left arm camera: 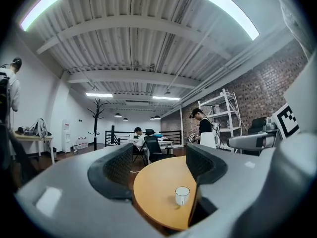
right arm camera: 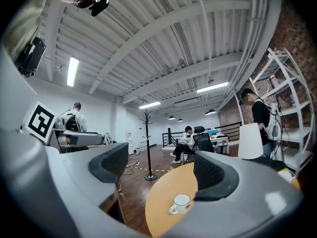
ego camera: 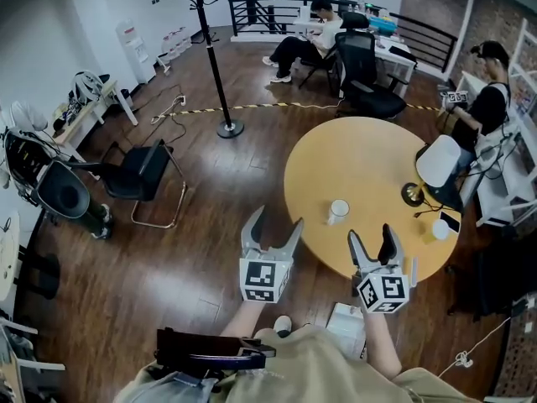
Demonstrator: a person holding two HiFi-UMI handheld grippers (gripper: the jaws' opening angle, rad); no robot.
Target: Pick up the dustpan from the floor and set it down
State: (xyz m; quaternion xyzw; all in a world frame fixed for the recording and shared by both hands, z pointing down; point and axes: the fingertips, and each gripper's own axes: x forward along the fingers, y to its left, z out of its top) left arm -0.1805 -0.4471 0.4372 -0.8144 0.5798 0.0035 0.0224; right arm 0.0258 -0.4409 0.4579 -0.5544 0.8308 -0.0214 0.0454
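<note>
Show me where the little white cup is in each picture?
Head view: the cup sits right of centre, on the round table.
Left gripper view: cup low in the middle, on the table's near part.
Right gripper view: cup at the bottom middle.
Shared landmark: the black coat stand, standing on the floor.

Counts:
- 2 grippers: left gripper (ego camera: 273, 229), right gripper (ego camera: 375, 240).
- 1 round table (ego camera: 369, 154), directly ahead of both.
- 1 white cup (ego camera: 337, 211) on it, ahead and between the two.
- 1 coat stand (ego camera: 214, 57), far ahead of the left gripper.
- 2 chairs clearly visible: black sled chair (ego camera: 138, 175) off to the left gripper's left, black office chair (ego camera: 365, 65) far ahead of the right gripper.
- 3 people besides the wearer: seated person (ego camera: 306, 36) far ahead, standing person (ego camera: 487, 91) off to the right gripper's right, backpack person (right arm camera: 74, 115) off to its left.
</note>
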